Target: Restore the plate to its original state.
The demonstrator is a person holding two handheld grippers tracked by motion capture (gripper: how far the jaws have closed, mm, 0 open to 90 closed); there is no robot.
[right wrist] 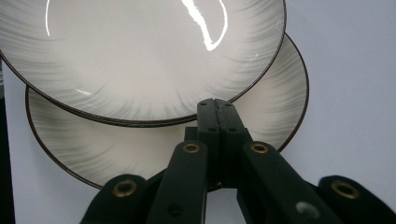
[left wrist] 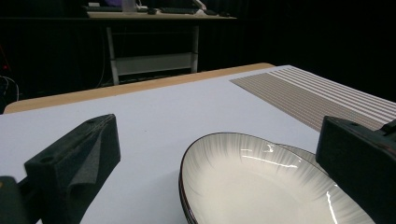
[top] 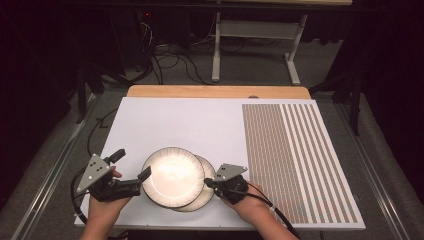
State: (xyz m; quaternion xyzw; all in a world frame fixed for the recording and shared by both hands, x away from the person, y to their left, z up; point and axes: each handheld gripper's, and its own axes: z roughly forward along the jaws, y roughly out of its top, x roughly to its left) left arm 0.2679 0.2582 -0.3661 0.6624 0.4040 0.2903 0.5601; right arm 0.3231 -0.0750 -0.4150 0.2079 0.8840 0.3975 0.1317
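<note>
My right gripper (top: 207, 184) is pinched shut on the lower plate (right wrist: 261, 121) rim. My left gripper (top: 131, 166) gapes wide, one jaw at the top plate (top: 172, 176). Both plates are round, glossy, grey-streaked, dark-rimmed, overlapping near the white board (top: 175, 120) front edge. Bare board lies beyond; a striped mat (top: 295, 155) lies to the right.

A wooden table (top: 215, 91) carried a white board (top: 175, 122), on which two overlapping plates (top: 172, 176) lay.

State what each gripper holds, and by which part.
Right gripper is shut on the lower plate at its near rim. Left gripper is open around the upper plate, holding nothing.
</note>
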